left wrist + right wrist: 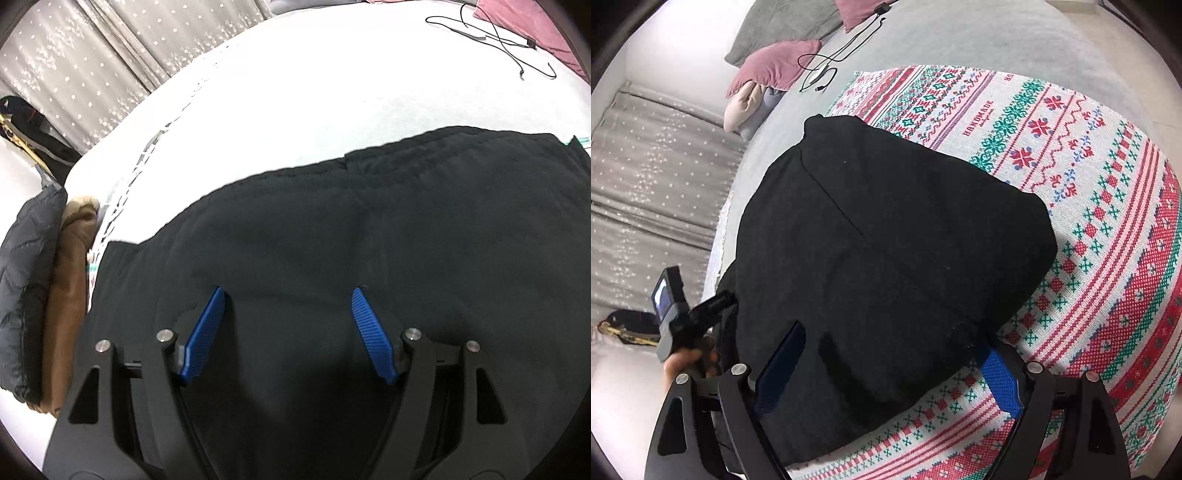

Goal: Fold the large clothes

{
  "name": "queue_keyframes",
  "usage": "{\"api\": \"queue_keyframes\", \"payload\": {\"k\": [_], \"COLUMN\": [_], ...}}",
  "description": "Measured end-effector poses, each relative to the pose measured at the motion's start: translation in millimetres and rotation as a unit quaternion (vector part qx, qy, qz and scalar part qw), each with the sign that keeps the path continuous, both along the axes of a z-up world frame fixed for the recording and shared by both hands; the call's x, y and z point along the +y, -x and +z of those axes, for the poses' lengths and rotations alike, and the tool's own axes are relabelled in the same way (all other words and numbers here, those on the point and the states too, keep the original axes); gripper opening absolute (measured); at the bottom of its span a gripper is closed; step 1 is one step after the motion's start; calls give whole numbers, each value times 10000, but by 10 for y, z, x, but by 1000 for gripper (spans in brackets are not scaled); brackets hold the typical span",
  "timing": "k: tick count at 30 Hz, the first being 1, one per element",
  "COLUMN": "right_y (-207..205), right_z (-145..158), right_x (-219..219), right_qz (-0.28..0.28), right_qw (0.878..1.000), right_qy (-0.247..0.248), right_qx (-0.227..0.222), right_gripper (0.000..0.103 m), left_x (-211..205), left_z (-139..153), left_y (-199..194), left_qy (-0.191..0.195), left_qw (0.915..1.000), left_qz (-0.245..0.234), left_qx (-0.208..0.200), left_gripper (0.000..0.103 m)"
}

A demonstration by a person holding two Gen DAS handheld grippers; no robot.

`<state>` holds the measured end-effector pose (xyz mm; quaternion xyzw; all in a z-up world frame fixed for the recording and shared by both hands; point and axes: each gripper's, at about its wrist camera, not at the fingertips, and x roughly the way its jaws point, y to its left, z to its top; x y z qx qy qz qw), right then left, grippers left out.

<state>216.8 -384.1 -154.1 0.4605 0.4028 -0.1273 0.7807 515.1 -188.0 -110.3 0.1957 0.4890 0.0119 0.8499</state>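
Note:
A large black garment (886,236) lies folded in a thick rectangle on a patterned red, green and white blanket (1089,206) on the bed. It also fills the lower part of the left wrist view (369,229). My left gripper (288,295) is open, its blue pads (205,332) spread just above the garment's near part. My right gripper (890,339) is open, its jaws straddling the garment's near edge; the cloth covers the tip of the right pad (1001,380). The left gripper's body and the hand holding it show at the garment's left side (683,332).
A dark padded jacket (26,295) and a brown fur-trimmed item (70,280) lie at the bed's left edge. Pink pillows (775,66) and a black cable (831,62) lie at the far end. A grey starred curtain (92,62) hangs beyond the bed.

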Motion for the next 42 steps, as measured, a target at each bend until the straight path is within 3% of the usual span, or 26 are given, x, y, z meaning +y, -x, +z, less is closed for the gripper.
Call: {"api": "queue_keyframes", "payload": {"k": [9,12,14,18,20,24,27,30,34,39,42], "right_y": [-95,-89,-77,-43,-31,6,35,58,75,111,137], "right_z": [-15,-25,-30,-43,-37,-24,-28,-37,-30,33,-67], "right_x": [25,7,-10,-46,-46,-25,2,41,99,132,61], "right_qz": [-23,19,36,42,25,-49,-117,-135,-147,-172,-302], "right_qw": [9998,9998,9999,10000,10000,9999,9998,9996,9991,9986,9983], "right_qy": [179,176,117,19,32,50,80,157,252,310,-124], "right_qx": [45,20,-24,-76,-78,-102,-135,-191,-291,-385,-489], "right_gripper": [91,91,91,91,91,91,91,91,91,77,71], "left_x": [-4,143,270,417,482,449,440,534,526,732,918], "left_z": [-34,184,368,556,538,304,113,106,125,263,328], "left_y": [-165,-12,283,1123,1707,2271,2333,2253,2290,2369,2455], "left_qy": [110,602,937,974,1033,825,816,1044,966,1136,1042], "left_qw": [9999,9981,9956,9927,9882,9863,9890,9899,9910,9906,9924], "left_qz": [80,113,-14,-707,-1129,-1424,-1231,-958,-921,-751,-609], "left_qx": [60,111,45,-37,70,141,-41,45,-64,-115,-233], "left_gripper": [74,74,74,74,74,74,77,80,81,80,79]}}
